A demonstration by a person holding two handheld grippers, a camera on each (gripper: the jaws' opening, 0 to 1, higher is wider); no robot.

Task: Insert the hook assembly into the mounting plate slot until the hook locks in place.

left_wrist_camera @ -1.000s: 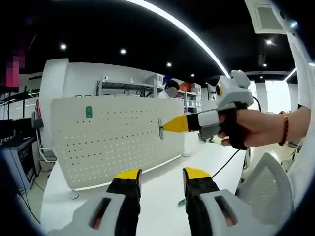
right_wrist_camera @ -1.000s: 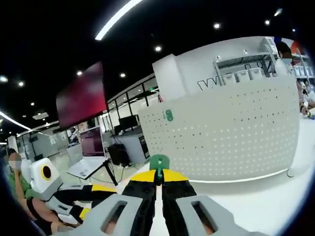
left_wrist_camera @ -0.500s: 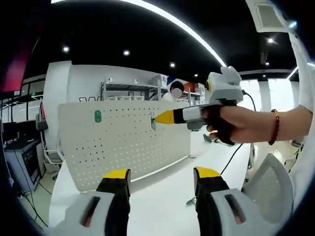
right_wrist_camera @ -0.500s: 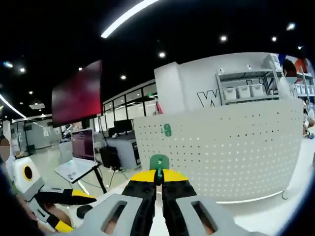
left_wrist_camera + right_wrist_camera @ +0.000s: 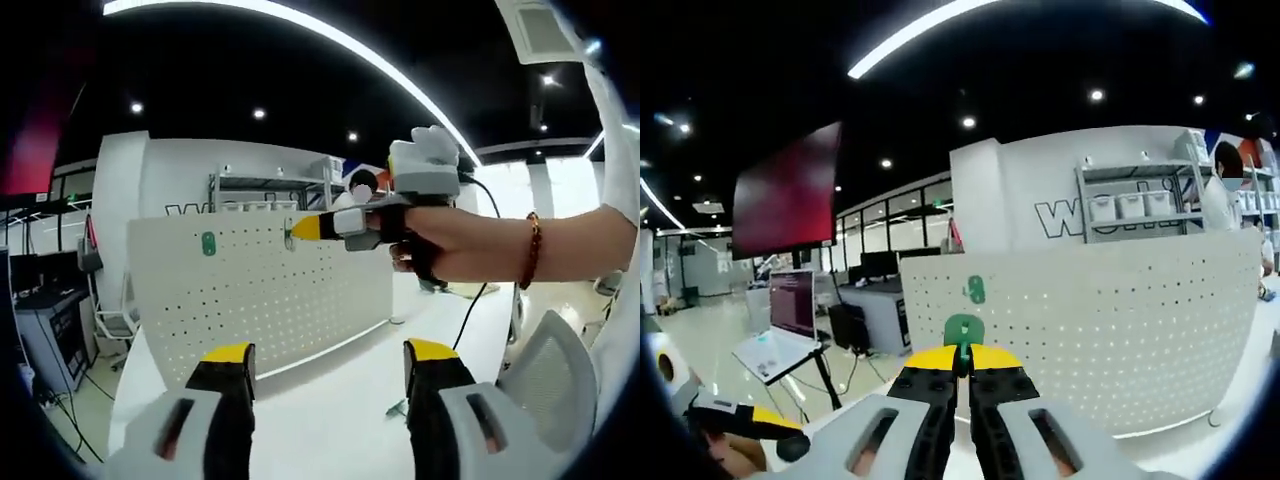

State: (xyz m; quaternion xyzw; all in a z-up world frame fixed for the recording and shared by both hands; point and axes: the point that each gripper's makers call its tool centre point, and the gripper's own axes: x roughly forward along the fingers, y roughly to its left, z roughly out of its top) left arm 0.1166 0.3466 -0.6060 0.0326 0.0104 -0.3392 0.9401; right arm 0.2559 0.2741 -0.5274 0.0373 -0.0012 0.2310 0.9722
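Rising hook (image 5: pixel 963 330), higher against pegboard (image 5: pixel 1120 330)

We see a brightly lit room under a dark ceiling, with a long light strip (image 5: pixel 300 15) and small round spotlights (image 5: pixel 1096 95) glaring overhead. The white pegboard (image 5: pixel 1120 330) is evenly lit, with no harsh shadows. Fisheye distortion bends straight lines near the edges. Distant background appears slightly soft.

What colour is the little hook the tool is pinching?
Green. The hook shows best in the right gripper view, pinched in the right tool.
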